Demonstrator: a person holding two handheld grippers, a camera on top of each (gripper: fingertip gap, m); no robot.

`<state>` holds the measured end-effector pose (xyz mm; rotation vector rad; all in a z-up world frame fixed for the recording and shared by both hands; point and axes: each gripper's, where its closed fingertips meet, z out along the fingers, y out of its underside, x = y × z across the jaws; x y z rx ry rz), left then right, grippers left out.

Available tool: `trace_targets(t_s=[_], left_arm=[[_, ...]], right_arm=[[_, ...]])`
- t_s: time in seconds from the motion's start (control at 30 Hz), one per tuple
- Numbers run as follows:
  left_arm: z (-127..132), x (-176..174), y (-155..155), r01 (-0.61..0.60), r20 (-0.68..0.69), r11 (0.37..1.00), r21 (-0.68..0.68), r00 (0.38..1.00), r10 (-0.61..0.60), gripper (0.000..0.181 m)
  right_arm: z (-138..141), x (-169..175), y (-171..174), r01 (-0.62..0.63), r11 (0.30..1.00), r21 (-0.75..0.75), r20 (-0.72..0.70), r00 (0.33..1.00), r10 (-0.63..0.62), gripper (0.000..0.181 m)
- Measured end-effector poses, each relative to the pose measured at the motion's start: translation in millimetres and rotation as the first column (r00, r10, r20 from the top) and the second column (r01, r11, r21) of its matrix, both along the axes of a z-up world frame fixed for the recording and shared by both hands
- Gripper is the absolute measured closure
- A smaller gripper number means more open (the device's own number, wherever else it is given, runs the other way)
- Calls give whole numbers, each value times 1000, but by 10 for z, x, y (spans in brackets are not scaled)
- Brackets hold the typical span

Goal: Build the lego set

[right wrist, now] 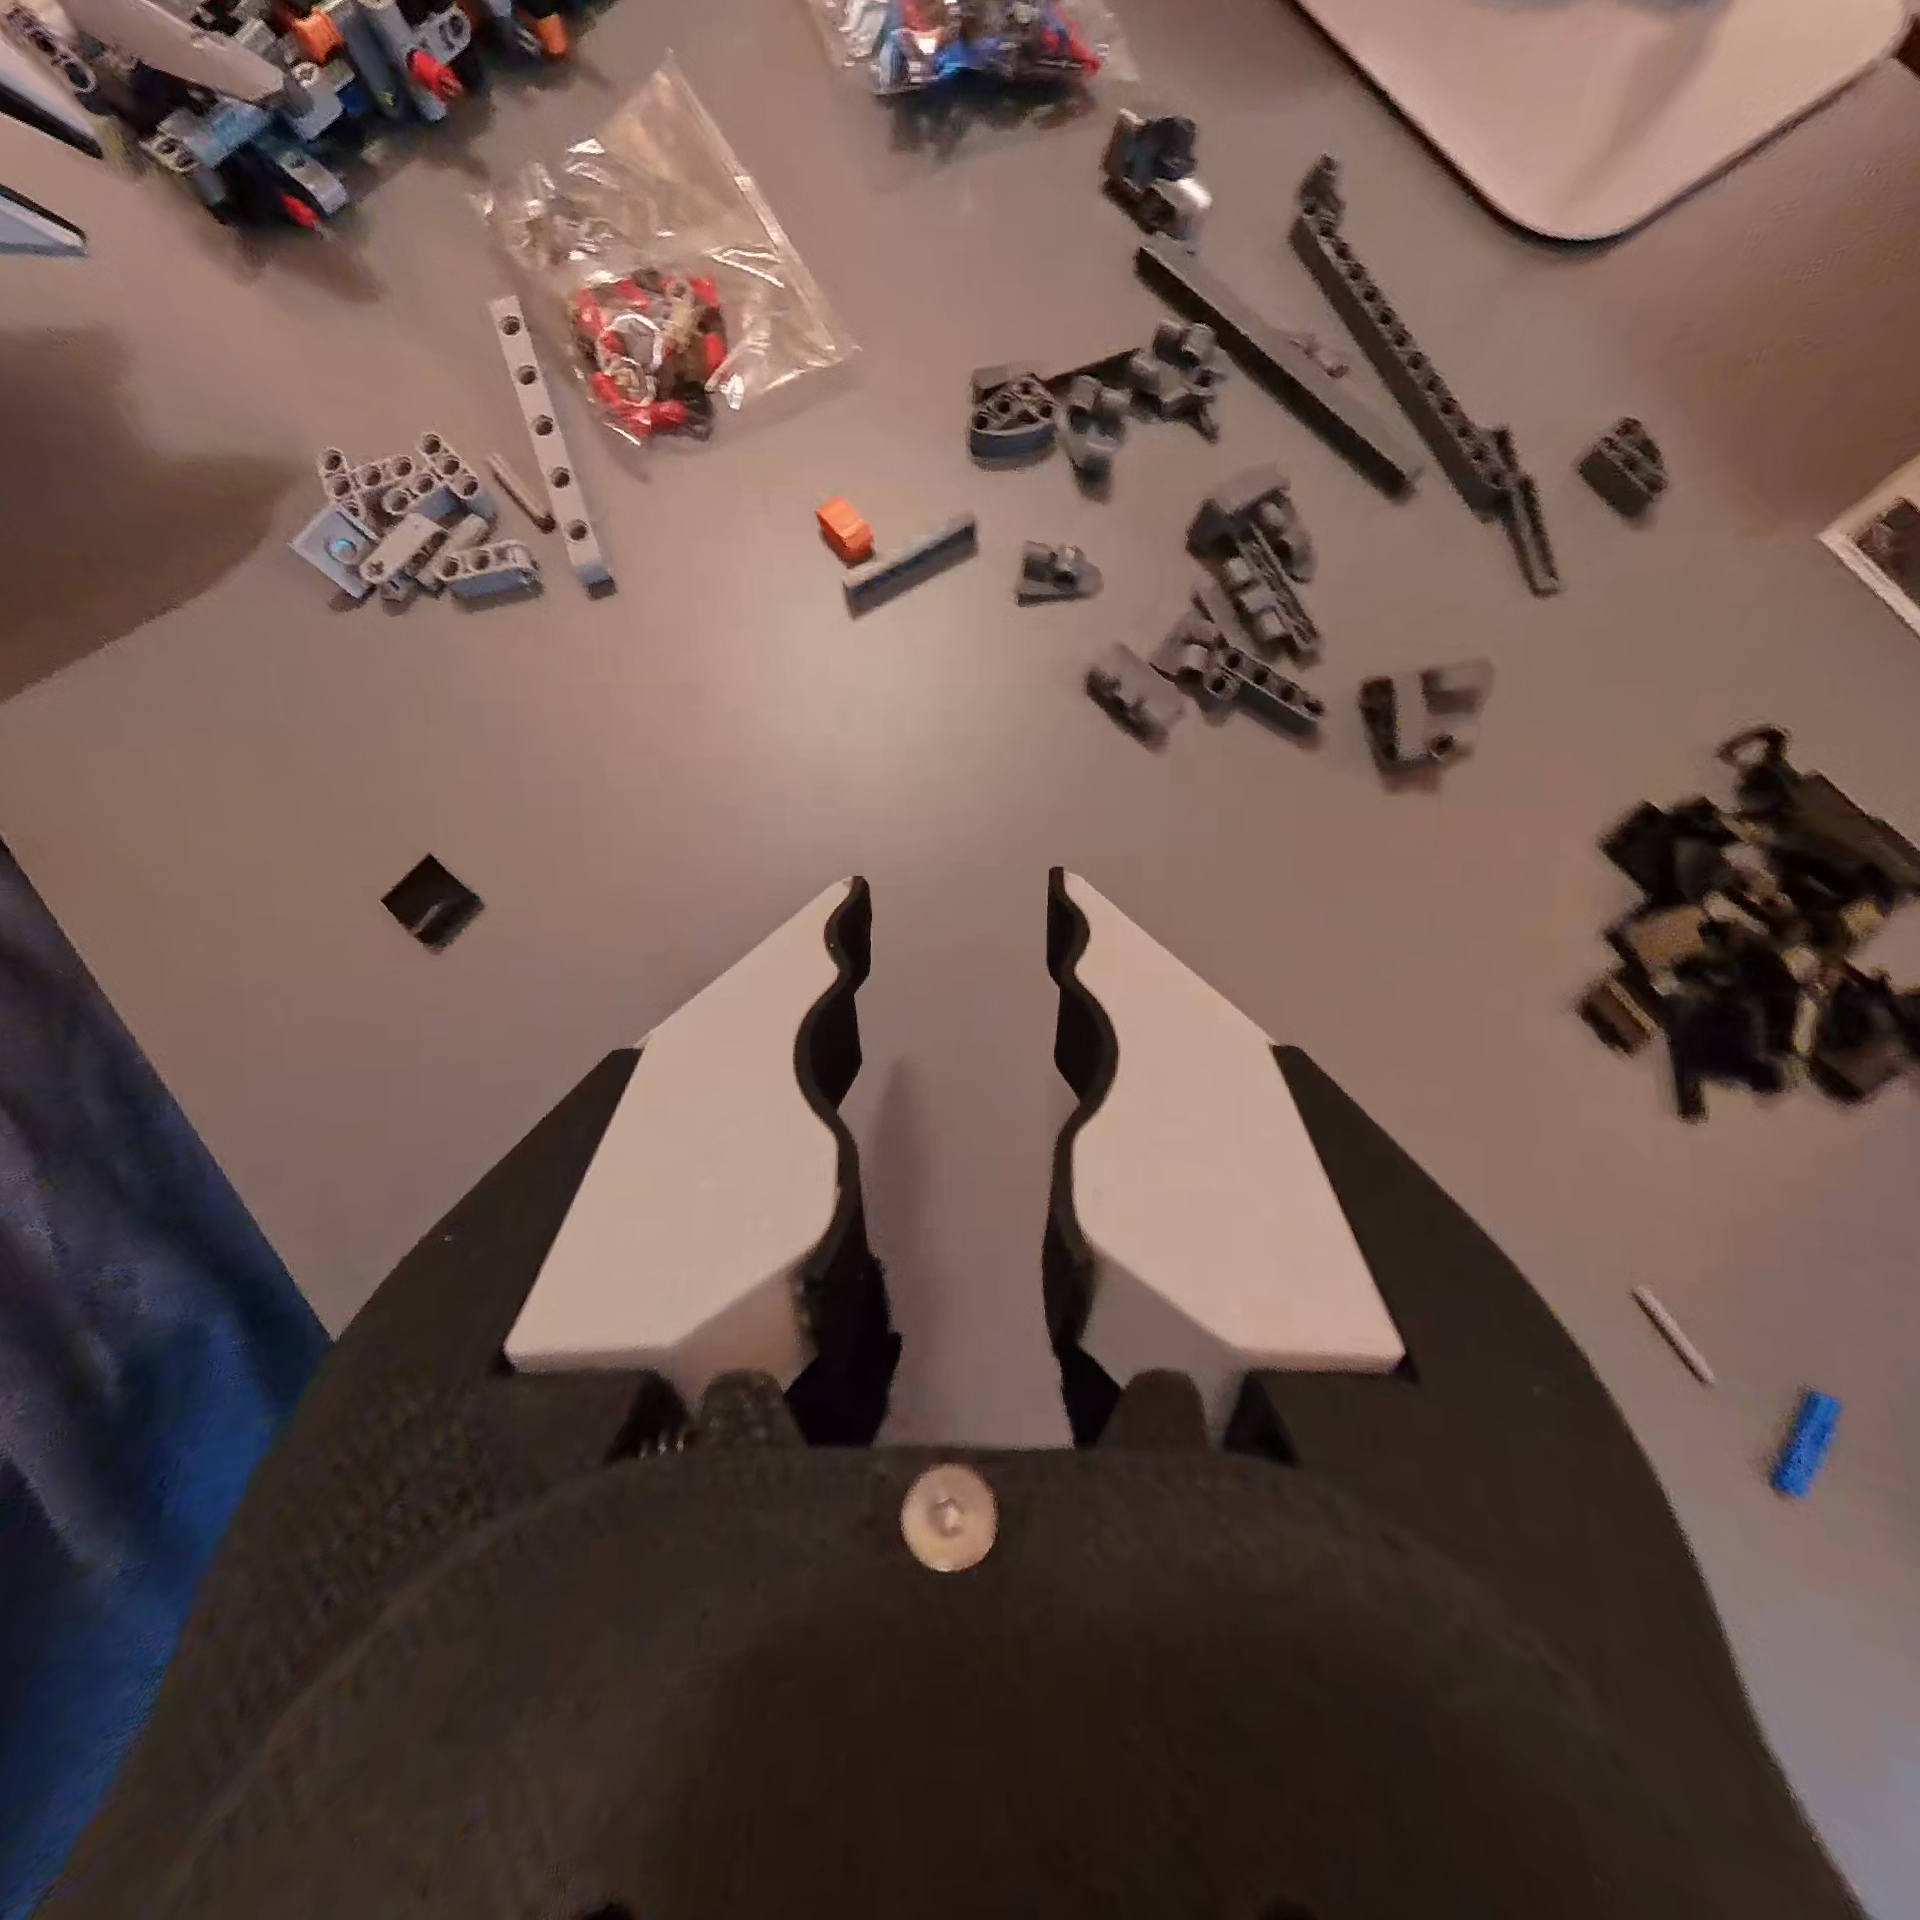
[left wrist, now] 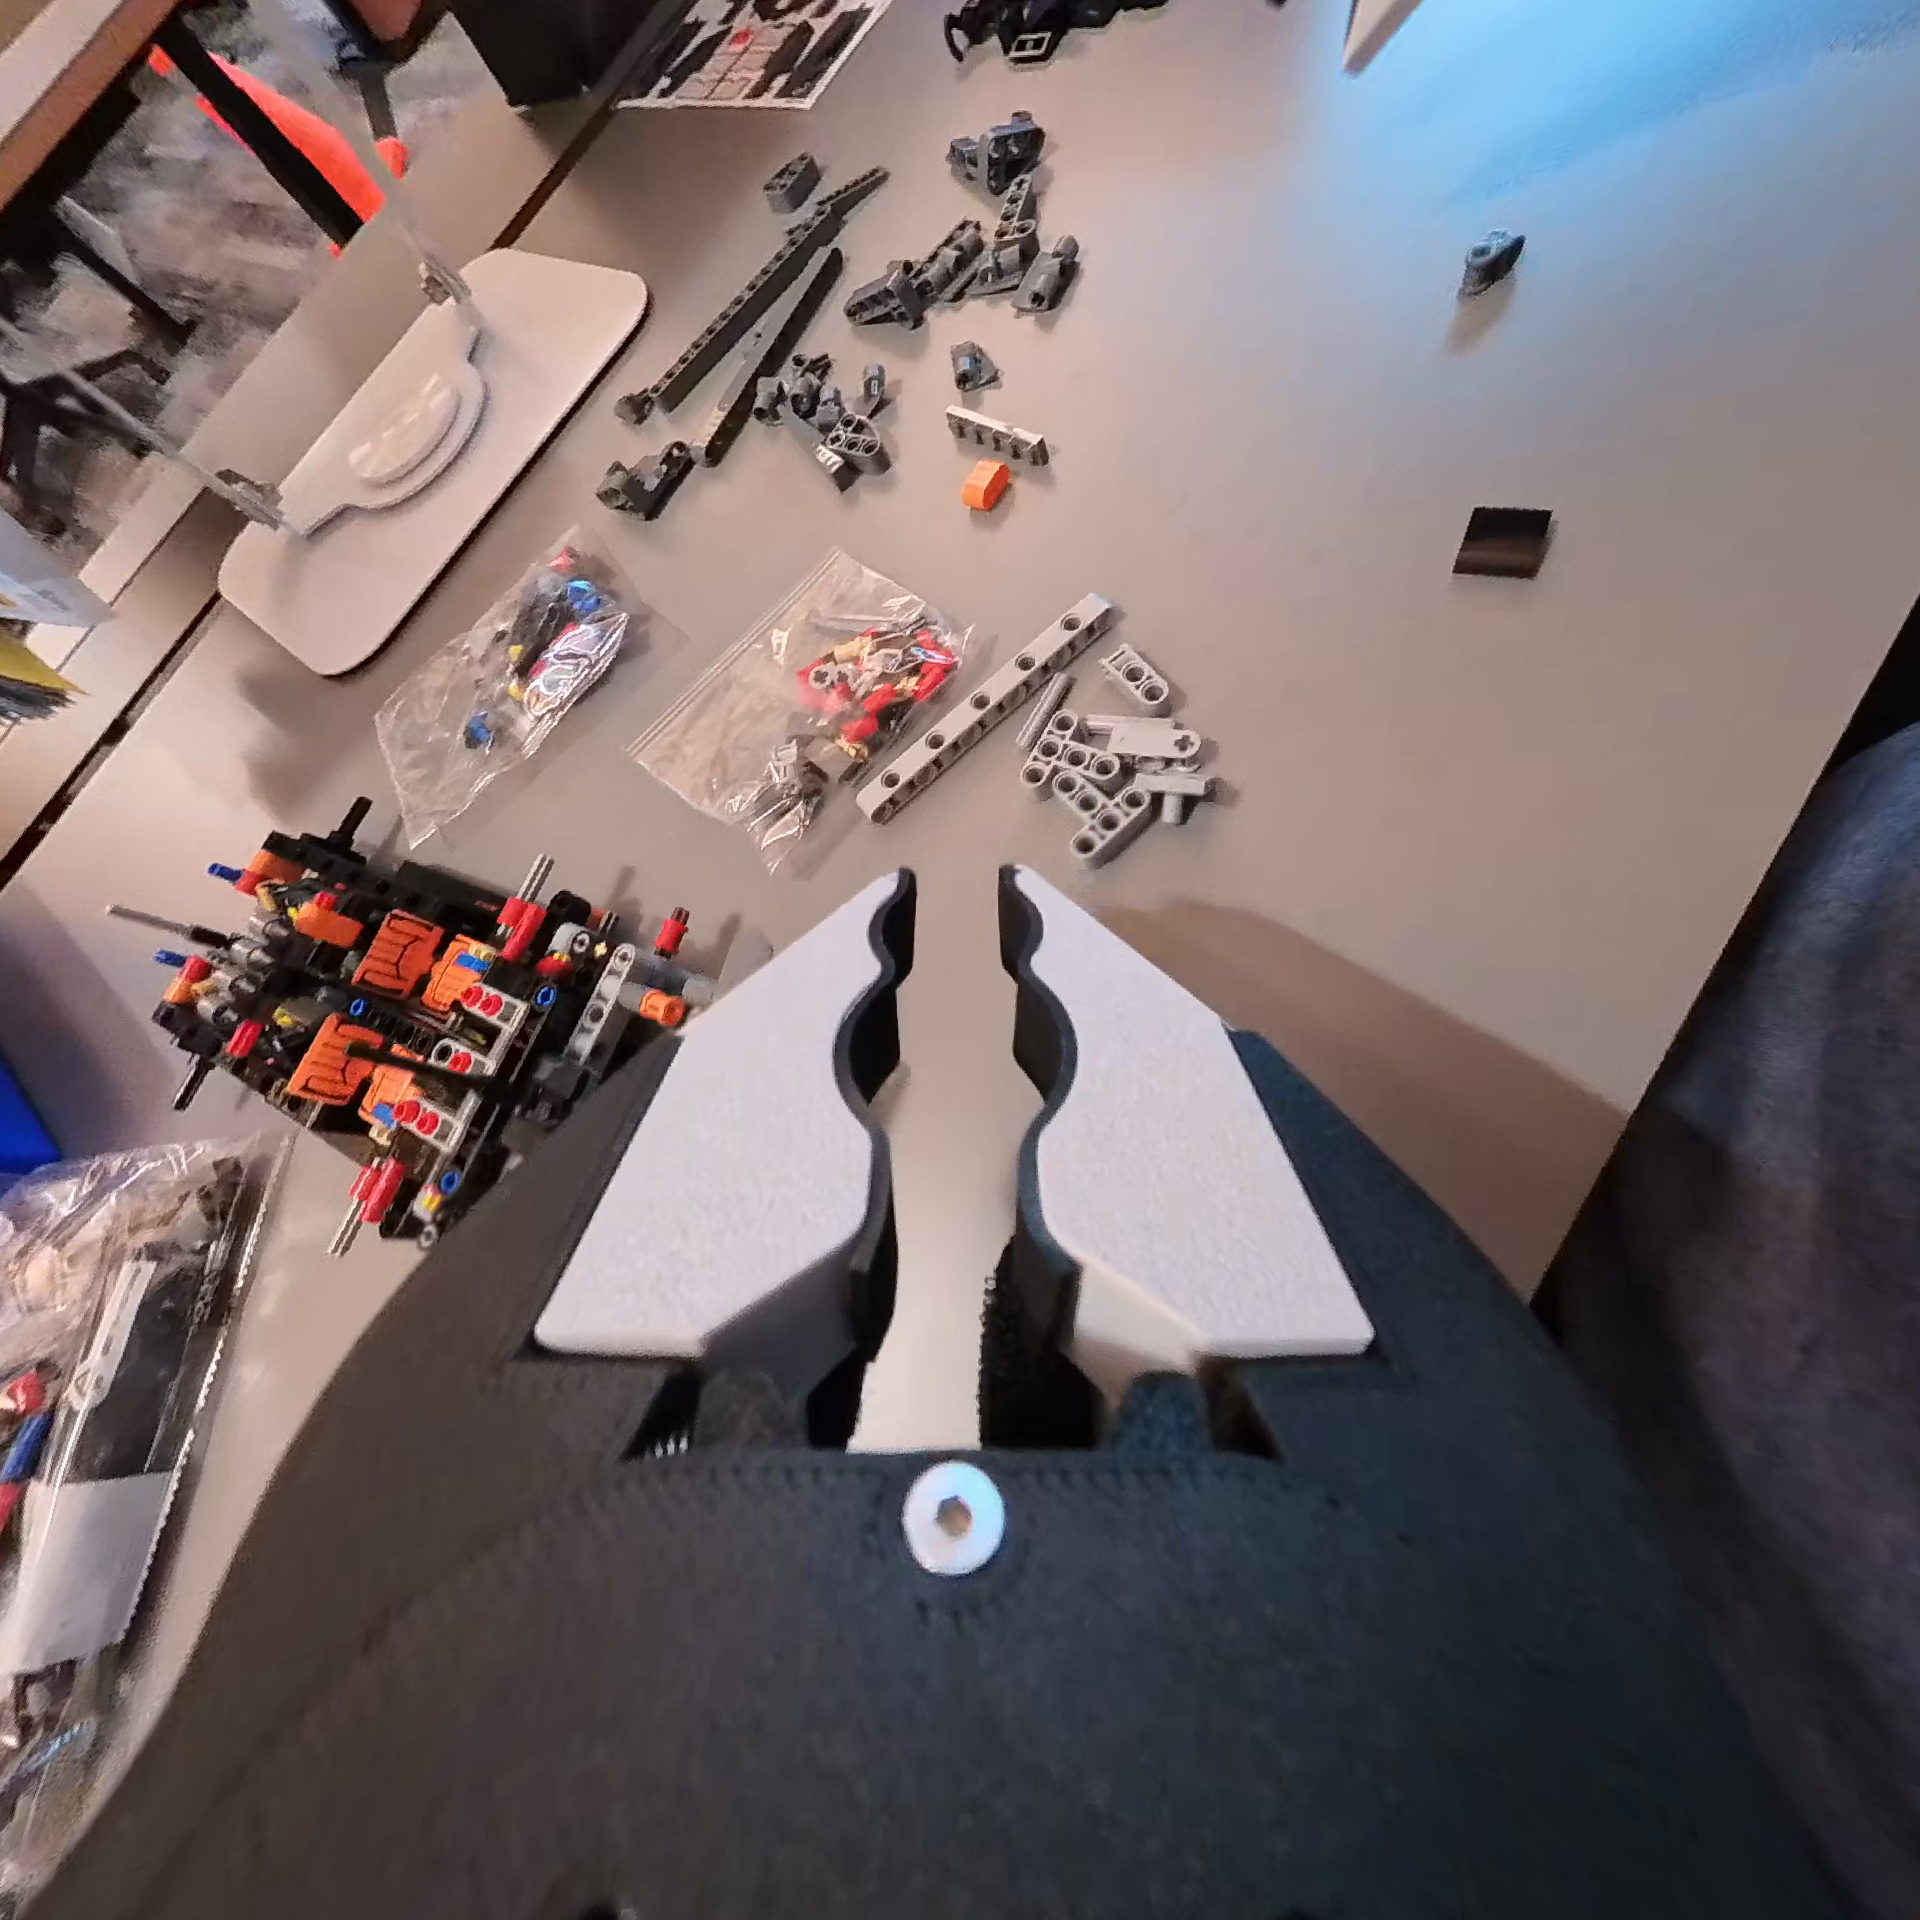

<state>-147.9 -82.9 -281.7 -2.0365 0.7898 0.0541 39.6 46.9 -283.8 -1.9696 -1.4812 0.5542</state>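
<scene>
A part-built black and orange lego model [left wrist: 405, 997] sits on the grey table at the left of the left wrist view; it also shows at the top left of the right wrist view [right wrist: 270, 94]. My left gripper [left wrist: 956, 883] is open and empty, just right of the model. Light grey beams [left wrist: 1101, 748] lie ahead of it, dark grey pieces [left wrist: 831, 332] farther off. My right gripper [right wrist: 958, 883] is open and empty above bare table. Ahead lie an orange piece [right wrist: 844, 528], light grey beams [right wrist: 426, 520] and dark grey pieces [right wrist: 1247, 582].
Two clear bags of small parts [left wrist: 821, 686] [left wrist: 530, 665] lie mid-table. A black tile [left wrist: 1504, 540] [right wrist: 431, 900] lies alone. A black piece pile [right wrist: 1766, 935] is at right, a blue piece [right wrist: 1806, 1442] near it. A grey stand base [left wrist: 416, 457] stands at left. A sleeve [left wrist: 1766, 1143] borders the table edge. My hands' fingertips stand some 25 centimetres from each other. From the right gripper's tips to the orange piece [right wrist: 844, 528] is close to 11 centimetres. It is also in sight in the left wrist view [left wrist: 992, 472].
</scene>
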Motion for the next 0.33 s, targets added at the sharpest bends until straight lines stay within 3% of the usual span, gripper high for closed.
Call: trace_targets(t_s=[0.03, 0.33], left_arm=[[2, -17, -16, -5, 0, 1000, 1, 1000, 5, 167], [11, -243, -168, -81, 5, 997, 7, 997, 81, 168]], right_arm=[[-26, -86, -26, -21, 1000, -4, 6, 1000, 21, 149], [-201, -888, -78, -250, 965, 79, 87, 966, 243, 153]])
